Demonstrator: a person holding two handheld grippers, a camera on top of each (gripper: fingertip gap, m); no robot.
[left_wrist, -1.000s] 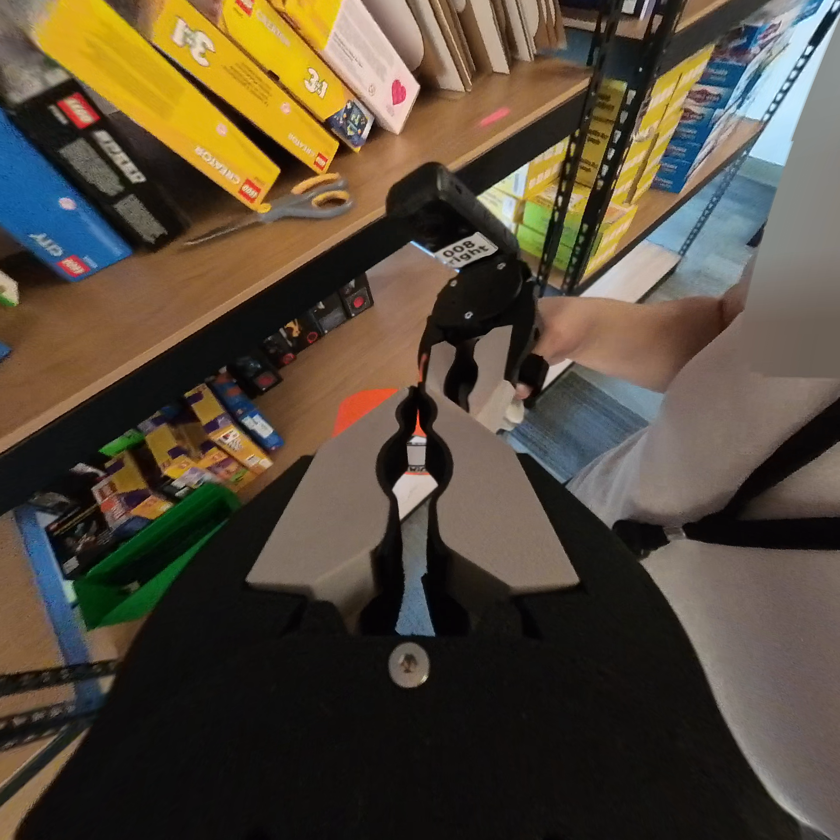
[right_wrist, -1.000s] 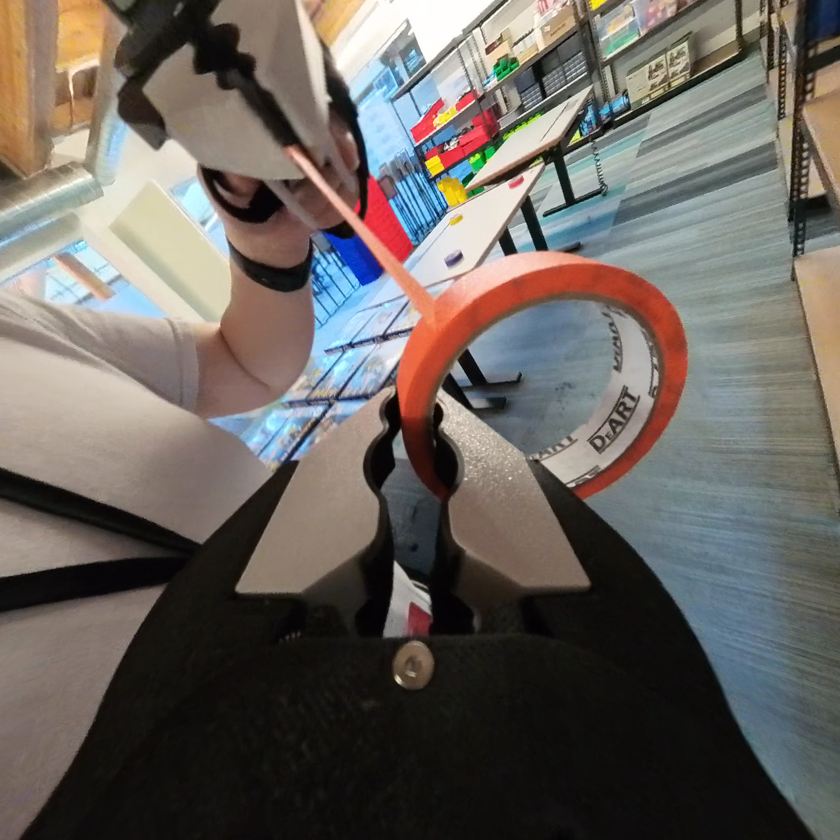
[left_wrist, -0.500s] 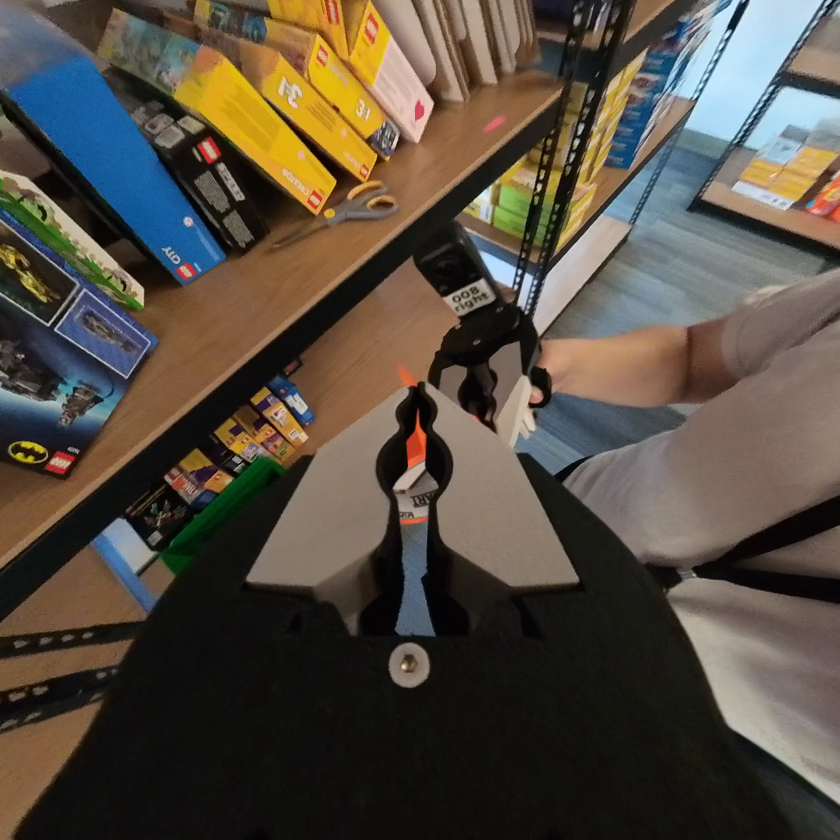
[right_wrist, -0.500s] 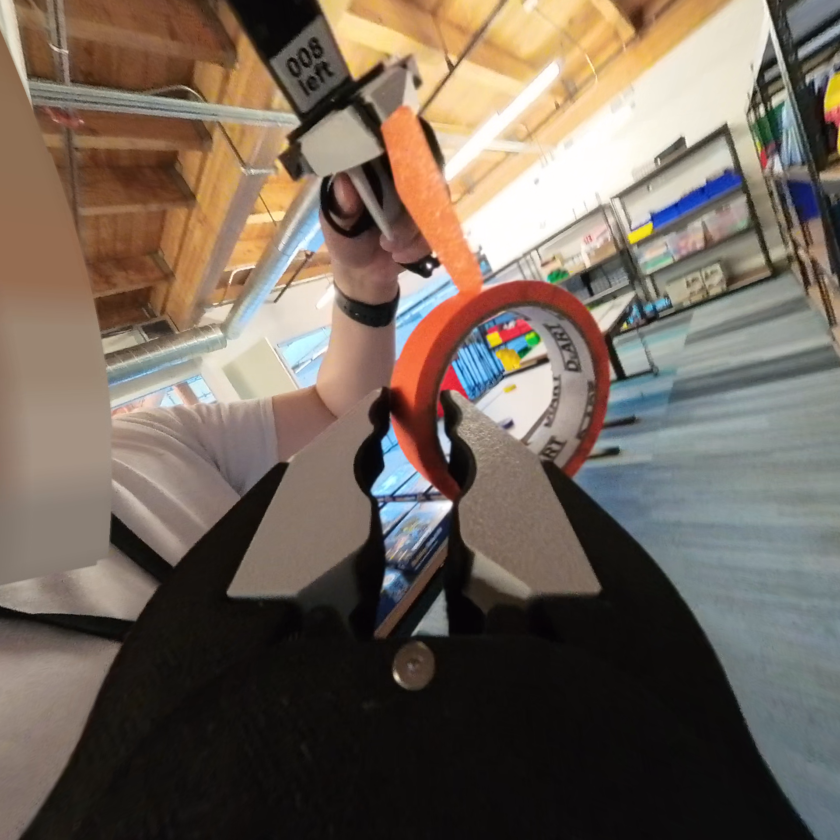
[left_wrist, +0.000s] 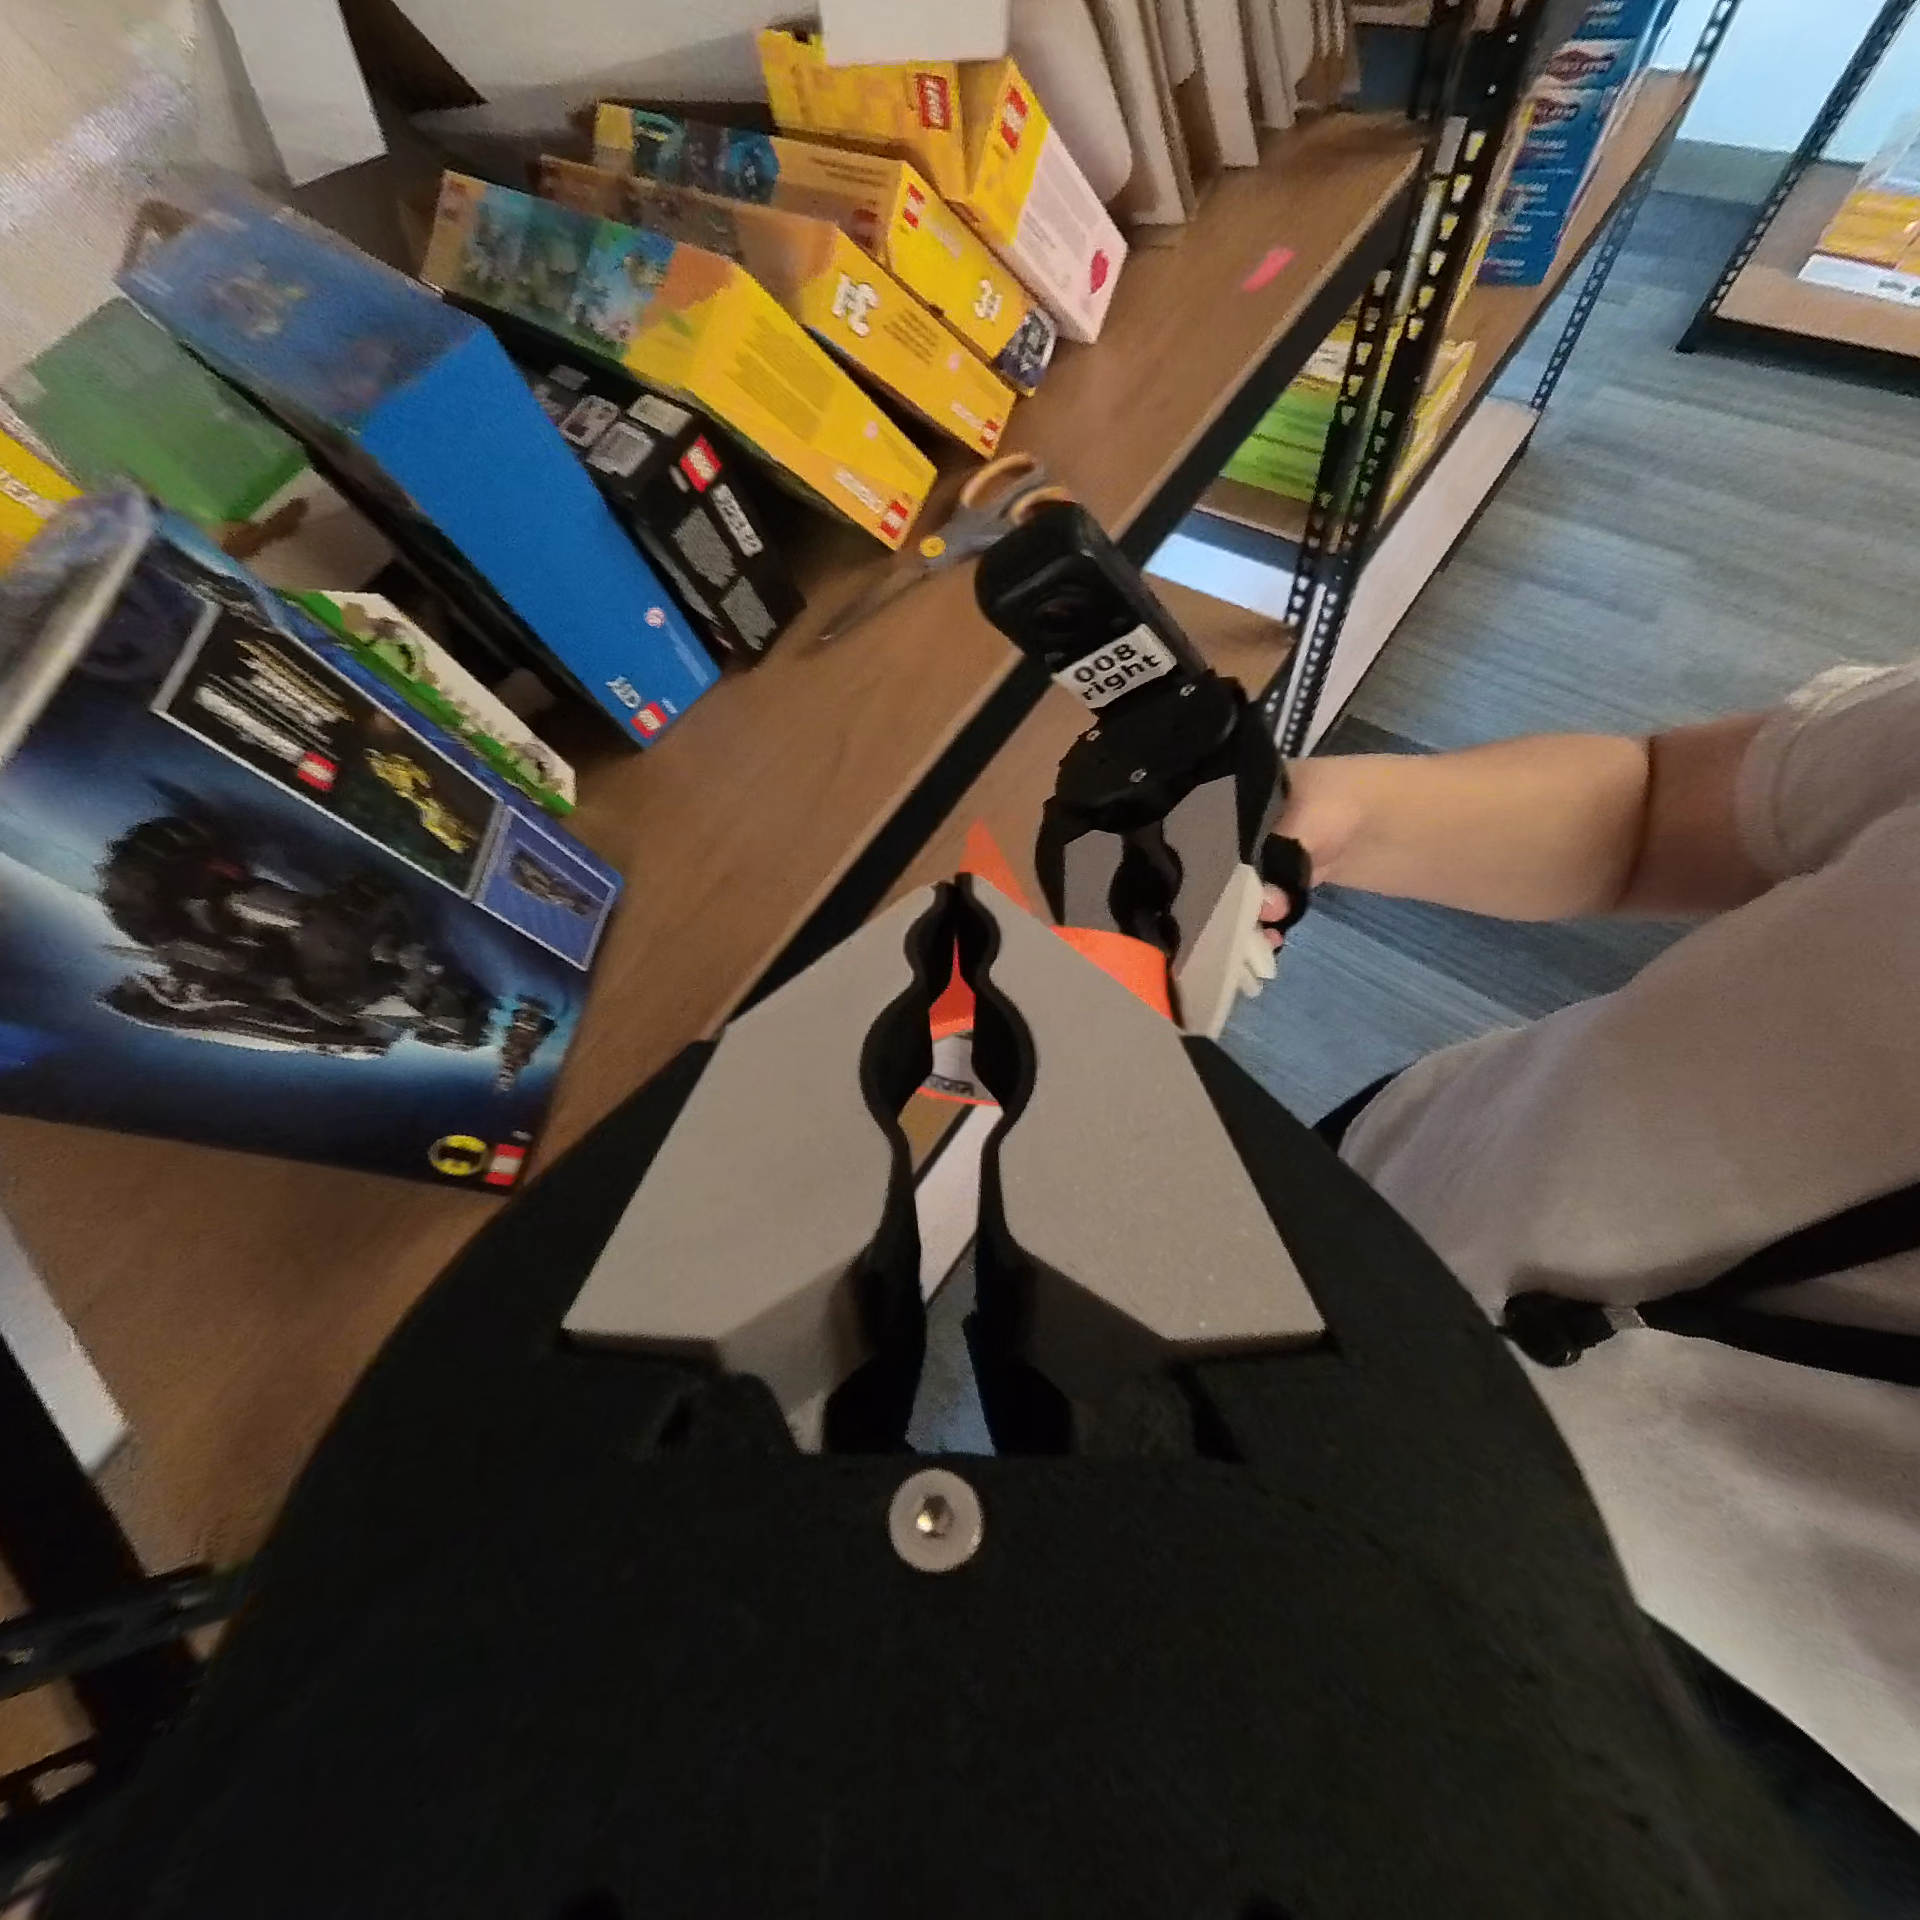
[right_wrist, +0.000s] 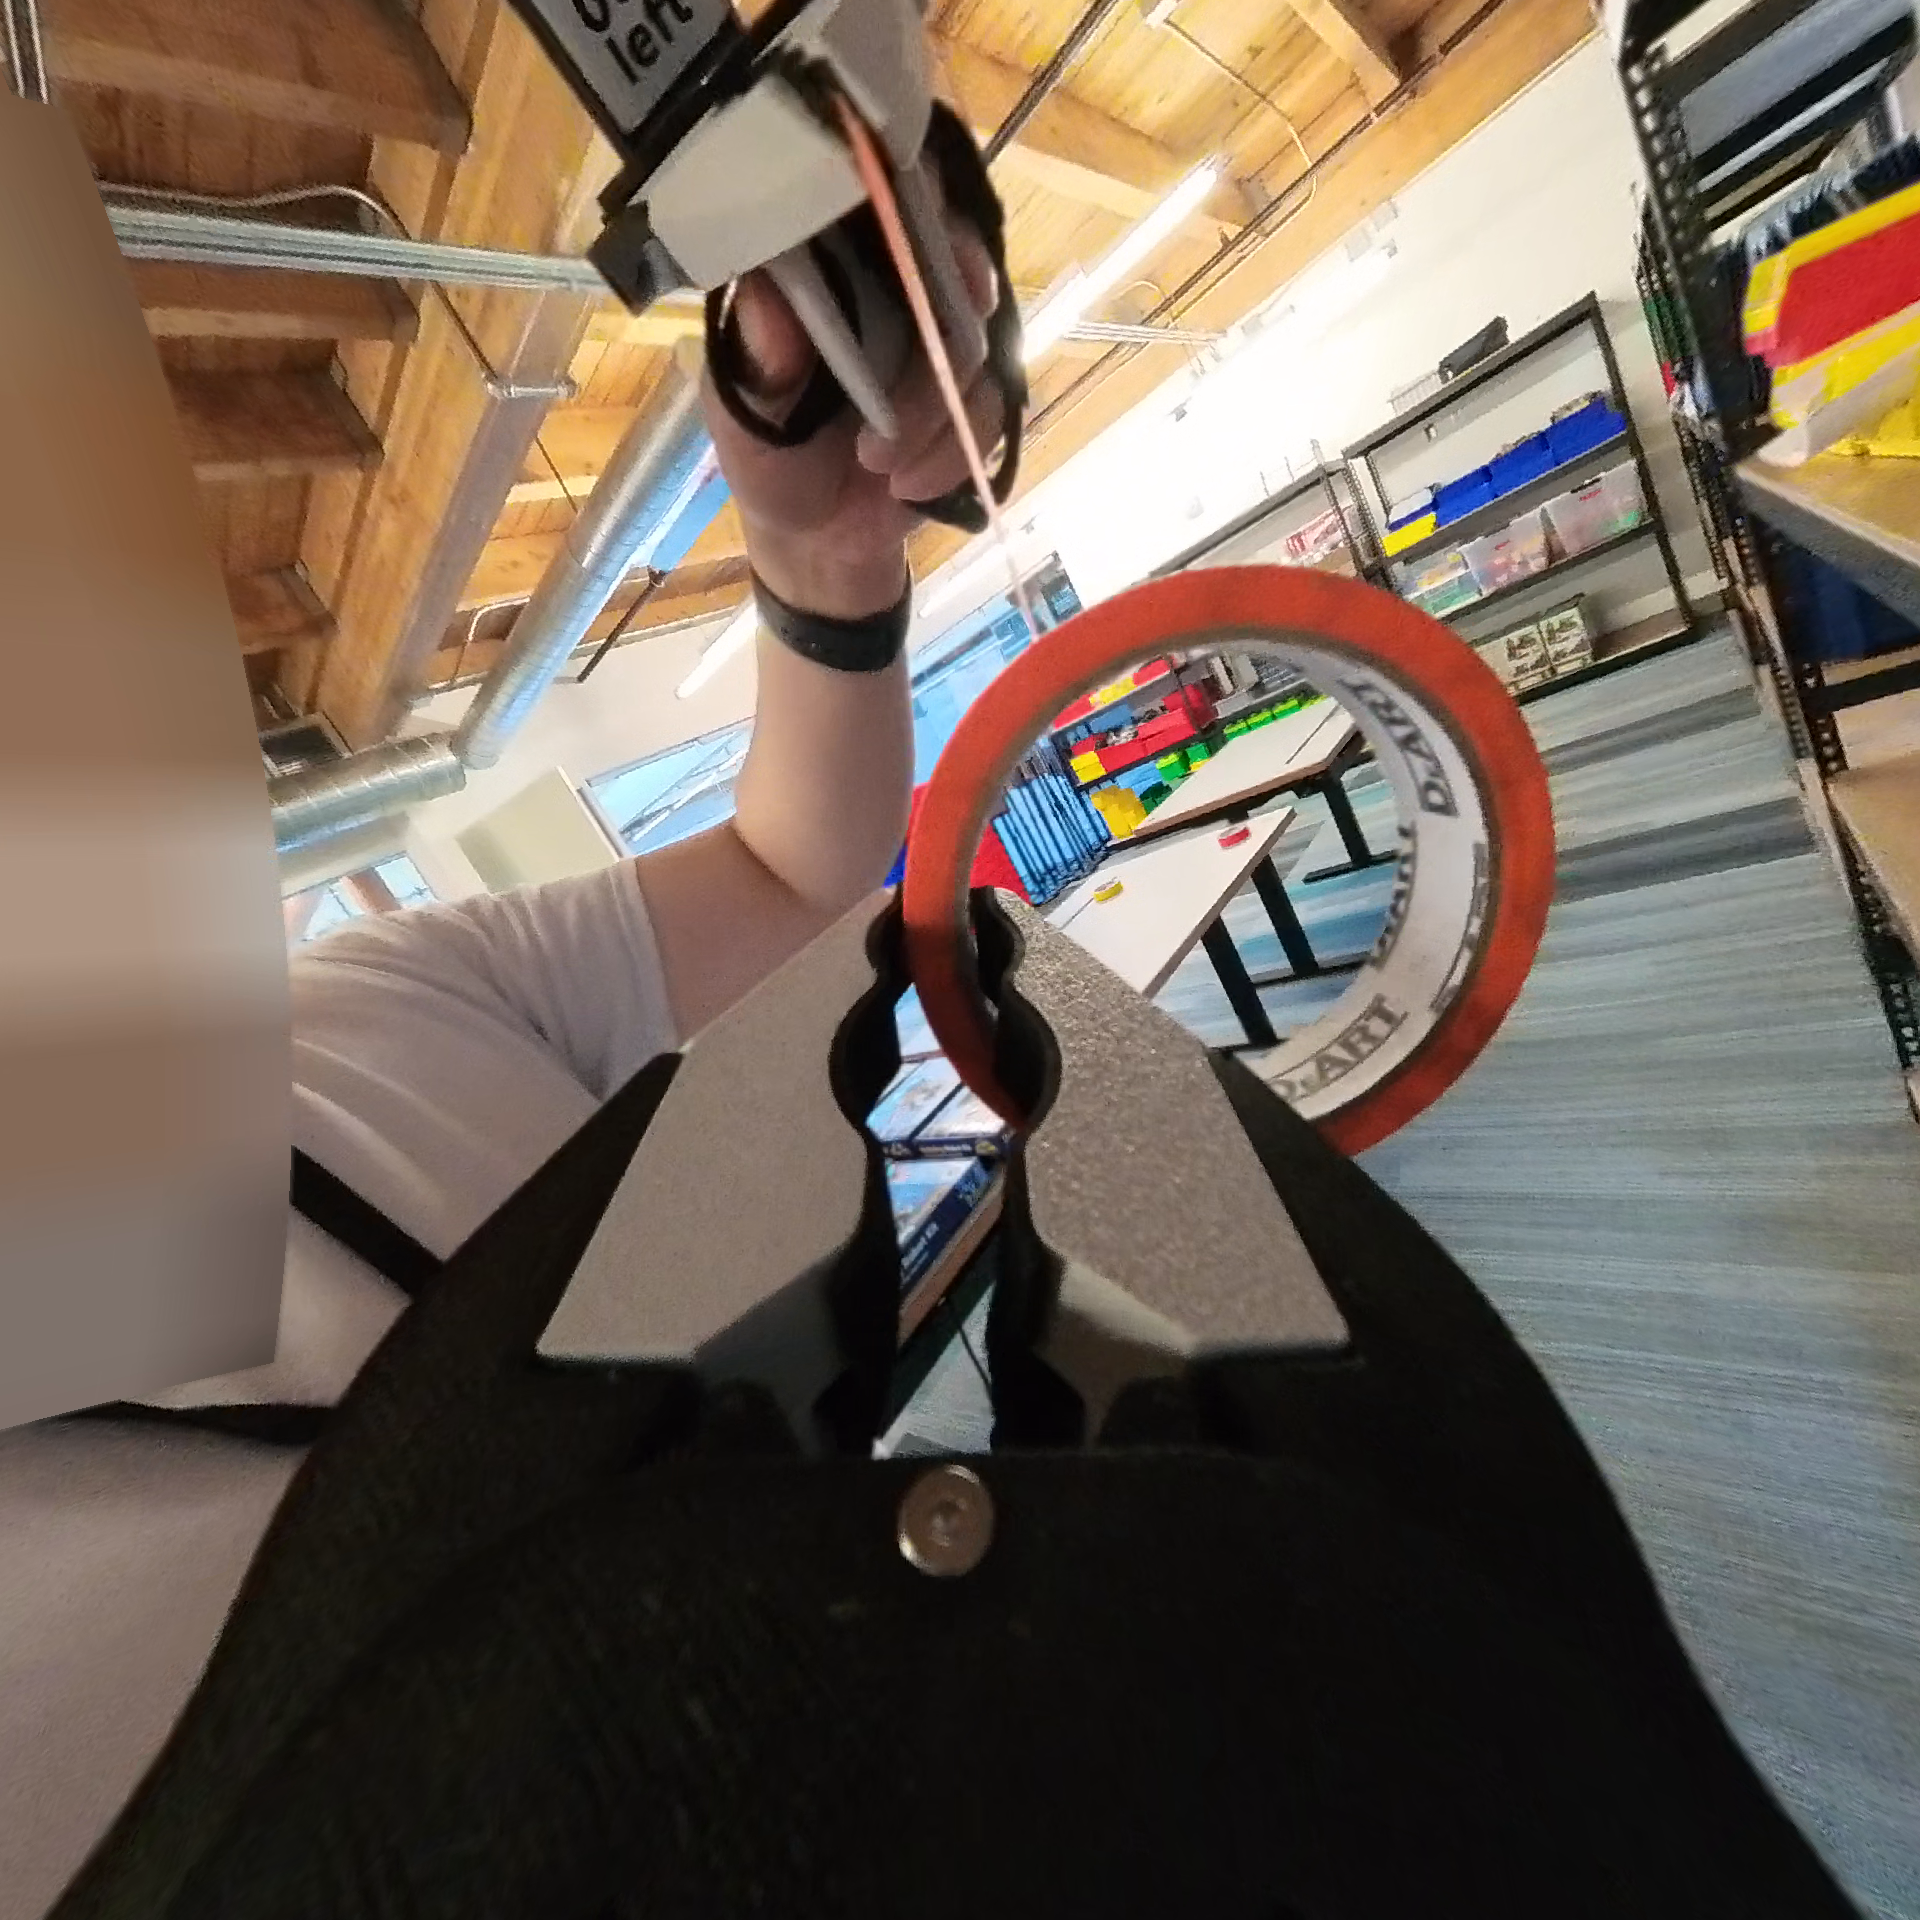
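At the centre of the right wrist view, the right gripper (right_wrist: 961, 940) is clamping the rim of an orange tape roll (right_wrist: 1496, 852), its fingers closed on the ring. Toward the upper left of that frame, the left gripper (right_wrist: 831, 135) is pinching the free tape strip (right_wrist: 935, 343), which is running down to the roll. In the left wrist view, scissors (left_wrist: 966, 530) are lying on the wooden shelf (left_wrist: 790, 769) in the upper middle, beside leaning toy boxes (left_wrist: 748, 353).

Wooden shelving (left_wrist: 852, 748) (boxes leaning), timber ceiling (right_wrist: 343, 343), blue-grey carpet (right_wrist: 1662, 1299), white tables (right_wrist: 1164, 914)
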